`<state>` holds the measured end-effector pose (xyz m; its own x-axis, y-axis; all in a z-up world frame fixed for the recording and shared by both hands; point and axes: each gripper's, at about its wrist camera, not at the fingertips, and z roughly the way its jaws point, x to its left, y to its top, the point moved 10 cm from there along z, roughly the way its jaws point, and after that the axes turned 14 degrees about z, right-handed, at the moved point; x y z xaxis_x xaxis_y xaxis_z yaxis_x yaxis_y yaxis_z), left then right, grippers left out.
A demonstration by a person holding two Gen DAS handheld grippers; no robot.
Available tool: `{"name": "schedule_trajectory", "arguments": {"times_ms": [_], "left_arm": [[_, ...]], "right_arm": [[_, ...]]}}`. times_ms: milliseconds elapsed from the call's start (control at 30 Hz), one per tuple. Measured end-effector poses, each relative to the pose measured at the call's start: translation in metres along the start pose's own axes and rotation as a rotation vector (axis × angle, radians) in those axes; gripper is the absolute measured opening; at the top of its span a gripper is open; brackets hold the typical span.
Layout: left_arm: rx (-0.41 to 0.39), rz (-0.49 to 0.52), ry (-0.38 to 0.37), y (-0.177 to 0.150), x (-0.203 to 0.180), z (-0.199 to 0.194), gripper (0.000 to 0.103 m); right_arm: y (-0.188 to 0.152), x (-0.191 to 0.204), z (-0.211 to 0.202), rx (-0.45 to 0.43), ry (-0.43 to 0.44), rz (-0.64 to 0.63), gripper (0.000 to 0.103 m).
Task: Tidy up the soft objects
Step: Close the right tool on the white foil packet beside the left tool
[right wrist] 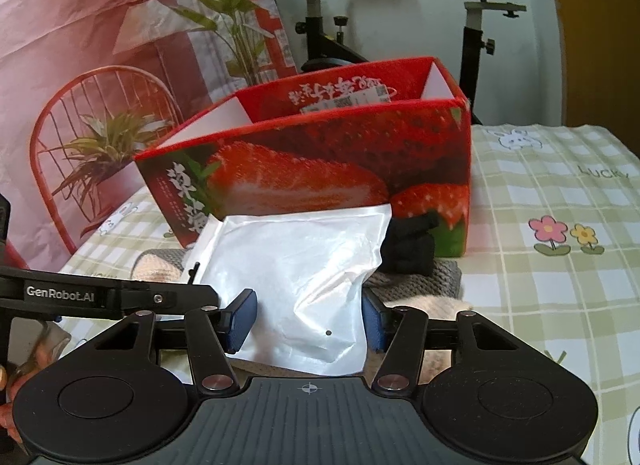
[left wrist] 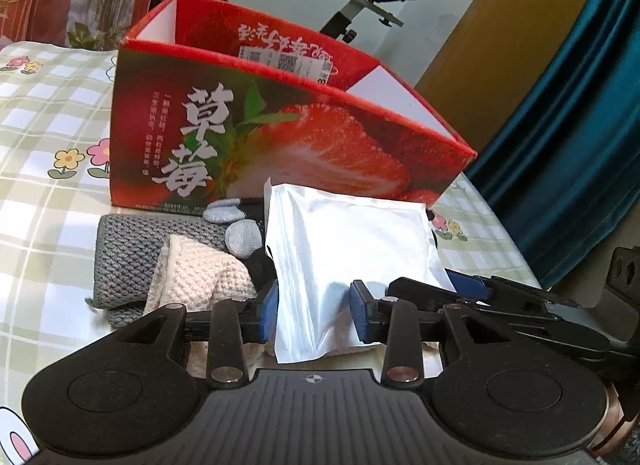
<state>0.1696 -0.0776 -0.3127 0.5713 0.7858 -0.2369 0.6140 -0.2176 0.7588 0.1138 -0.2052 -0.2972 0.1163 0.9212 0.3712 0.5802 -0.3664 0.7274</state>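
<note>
White and crinkly, the sealed plastic pouch (left wrist: 344, 257) stands between the blue pads of the left hand-held gripper (left wrist: 314, 313), which pinches its lower edge in front of the strawberry box (left wrist: 280, 137), so the lift into the box looks to be in hand; a grey knitted cloth (left wrist: 132, 257), a beige knitted cloth (left wrist: 200, 277) and a black item lie under it on the bench. From the right wrist, the right hand-held gripper (right wrist: 308, 321) also pinches that pouch (right wrist: 296, 265); next, I judge, both must raise it over the box's near wall (right wrist: 320, 133), which stands in the way.

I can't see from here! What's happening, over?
Both grippers, left and right, pinch white plastic pouch. Red strawberry box ahead, open. Nothing blocking.
</note>
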Motion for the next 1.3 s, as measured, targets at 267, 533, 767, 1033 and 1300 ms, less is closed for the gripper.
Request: {"name": "schedule_trajectory", "arguments": {"times_ms": [267, 533, 767, 1033, 1300], "left_arm": [[-0.069, 0.012, 0.007, 0.010, -0.005, -0.027, 0.038], [-0.138, 0.044, 0.011, 0.026, -0.014, -0.049, 0.038], [-0.108, 0.076, -0.002, 0.025, -0.022, -0.039, 0.038], [-0.049, -0.014, 0.030, 0.006, 0.009, -0.026, 0.038], [0.009, -0.065, 0.047, -0.014, 0.022, -0.021, 0.040]], "right_arm": [[0.010, 0.019, -0.018, -0.046, 0.019, -0.048, 0.050], [0.024, 0.035, -0.035, -0.087, 0.043, -0.081, 0.046], [0.021, 0.041, -0.025, -0.044, 0.022, -0.116, 0.043], [-0.001, 0.010, -0.011, 0.018, -0.027, -0.040, 0.043], [-0.008, 0.002, 0.001, 0.045, -0.014, -0.020, 0.044]]}}
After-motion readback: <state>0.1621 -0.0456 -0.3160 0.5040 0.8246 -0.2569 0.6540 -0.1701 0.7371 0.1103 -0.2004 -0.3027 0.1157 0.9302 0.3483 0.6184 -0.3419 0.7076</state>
